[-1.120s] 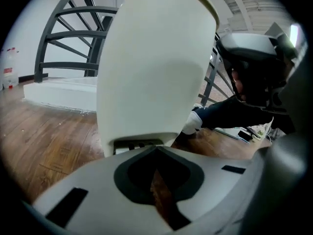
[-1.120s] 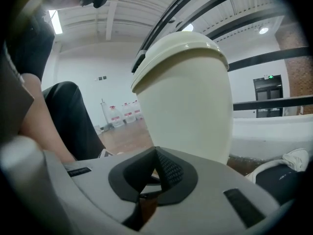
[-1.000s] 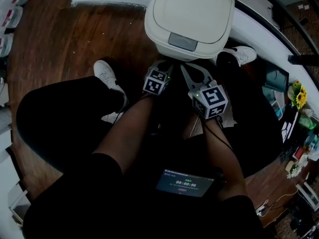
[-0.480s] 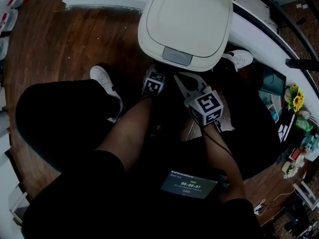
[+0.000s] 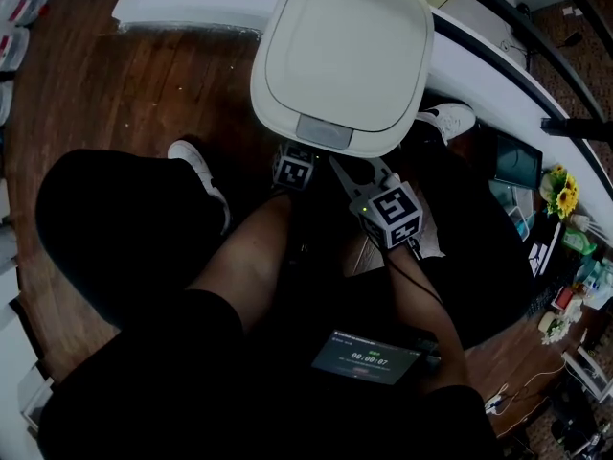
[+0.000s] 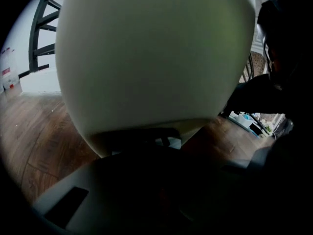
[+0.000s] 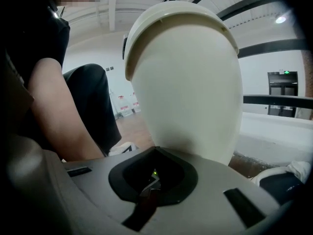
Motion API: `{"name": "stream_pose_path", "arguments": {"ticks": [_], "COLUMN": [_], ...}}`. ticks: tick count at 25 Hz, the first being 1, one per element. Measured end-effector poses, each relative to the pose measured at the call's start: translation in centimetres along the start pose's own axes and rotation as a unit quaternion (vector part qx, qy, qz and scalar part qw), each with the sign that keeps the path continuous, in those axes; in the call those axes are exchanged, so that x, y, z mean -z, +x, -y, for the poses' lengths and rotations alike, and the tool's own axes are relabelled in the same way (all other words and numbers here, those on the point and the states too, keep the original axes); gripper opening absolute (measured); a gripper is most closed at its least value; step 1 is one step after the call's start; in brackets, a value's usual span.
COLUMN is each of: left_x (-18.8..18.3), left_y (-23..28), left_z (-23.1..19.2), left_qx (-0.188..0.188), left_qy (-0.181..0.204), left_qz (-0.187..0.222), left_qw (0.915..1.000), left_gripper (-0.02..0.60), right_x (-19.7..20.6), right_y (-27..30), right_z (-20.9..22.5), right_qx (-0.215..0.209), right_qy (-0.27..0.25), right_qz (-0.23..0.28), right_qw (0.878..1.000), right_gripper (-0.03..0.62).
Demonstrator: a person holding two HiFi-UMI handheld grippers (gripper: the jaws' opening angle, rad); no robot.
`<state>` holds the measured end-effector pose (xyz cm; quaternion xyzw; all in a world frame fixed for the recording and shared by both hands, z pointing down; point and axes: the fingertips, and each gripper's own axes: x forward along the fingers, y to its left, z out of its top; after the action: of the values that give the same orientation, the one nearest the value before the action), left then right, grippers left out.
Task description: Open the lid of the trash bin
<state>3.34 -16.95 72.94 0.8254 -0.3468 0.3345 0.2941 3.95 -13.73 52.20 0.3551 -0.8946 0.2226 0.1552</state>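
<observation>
The cream trash bin (image 5: 345, 56) stands on the wooden floor, lid down, with a grey latch (image 5: 324, 132) at the lid's front edge. My left gripper (image 5: 297, 161) sits right below that latch, its tips tucked under the lid's overhang. In the left gripper view the bin's body (image 6: 156, 58) fills the frame above the dark, shut jaws of the left gripper (image 6: 166, 148). My right gripper (image 5: 349, 168) is beside it, just right of the latch, jaws shut on nothing. In the right gripper view the bin (image 7: 186, 82) rises just past the right gripper (image 7: 155, 148).
Black-clad legs and white shoes (image 5: 196, 166) (image 5: 445, 118) flank the bin. A small screen (image 5: 366, 357) sits on the lap. A white curved ledge with a dark railing (image 5: 498, 75) runs behind the bin. At the right are a monitor and flowers (image 5: 556, 195).
Both grippers have moved forward to the bin's front. The left gripper's tips have slipped under the lid's overhang, and the right gripper's tips have come up close to the latch.
</observation>
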Motion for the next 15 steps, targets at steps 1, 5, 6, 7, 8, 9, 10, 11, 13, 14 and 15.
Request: {"name": "stream_pose_path", "arguments": {"ticks": [1, 5, 6, 7, 8, 9, 10, 11, 13, 14, 15], "left_x": [-0.1, -0.1, 0.0, 0.0, 0.1, 0.1, 0.1, 0.2, 0.3, 0.3, 0.3], "left_y": [-0.2, -0.2, 0.0, 0.1, 0.2, 0.4, 0.5, 0.7, 0.9, 1.0, 1.1], "left_z": [0.2, 0.2, 0.2, 0.1, 0.0, -0.1, -0.1, -0.2, -0.4, -0.4, -0.5], "left_qx": [0.002, 0.003, 0.003, 0.002, 0.001, -0.001, -0.002, -0.003, -0.005, -0.006, -0.008], "left_qy": [-0.005, -0.016, -0.018, -0.02, -0.022, -0.024, -0.026, -0.028, -0.033, -0.035, -0.038], "left_qz": [-0.004, -0.014, -0.016, -0.018, -0.019, -0.021, -0.022, -0.024, -0.027, -0.029, -0.031], "left_qw": [1.0, 0.9998, 0.9997, 0.9996, 0.9996, 0.9995, 0.9994, 0.9993, 0.9991, 0.9989, 0.9988], "left_gripper": [0.025, 0.025, 0.025, 0.025, 0.025, 0.026, 0.026, 0.026, 0.026, 0.025, 0.025], "right_x": [0.1, 0.6, 0.6, 0.6, 0.6, 0.7, 0.7, 0.7, 0.7, 0.7, 0.7], "right_y": [0.0, -0.2, -0.1, 0.0, 0.2, 0.3, 0.3, 0.3, 0.2, 0.2, 0.3], "right_z": [0.3, 1.4, 1.5, 1.5, 1.5, 1.5, 1.5, 1.5, 1.4, 1.4, 1.3], "right_qx": [0.001, 0.009, 0.009, 0.008, 0.006, 0.005, 0.004, 0.003, 0.001, 0.0, -0.001], "right_qy": [0.0, 0.013, 0.015, 0.016, 0.015, 0.014, 0.012, 0.011, 0.01, 0.01, 0.01], "right_qz": [-0.001, -0.001, -0.002, -0.002, -0.003, -0.004, -0.005, -0.006, -0.008, -0.008, -0.009], "right_qw": [1.0, 1.0, 1.0, 1.0, 1.0, 1.0, 1.0, 1.0, 1.0, 1.0, 1.0], "right_gripper": [0.02, 0.02, 0.02, 0.02, 0.02, 0.02, 0.02, 0.02, 0.02, 0.02, 0.02]}}
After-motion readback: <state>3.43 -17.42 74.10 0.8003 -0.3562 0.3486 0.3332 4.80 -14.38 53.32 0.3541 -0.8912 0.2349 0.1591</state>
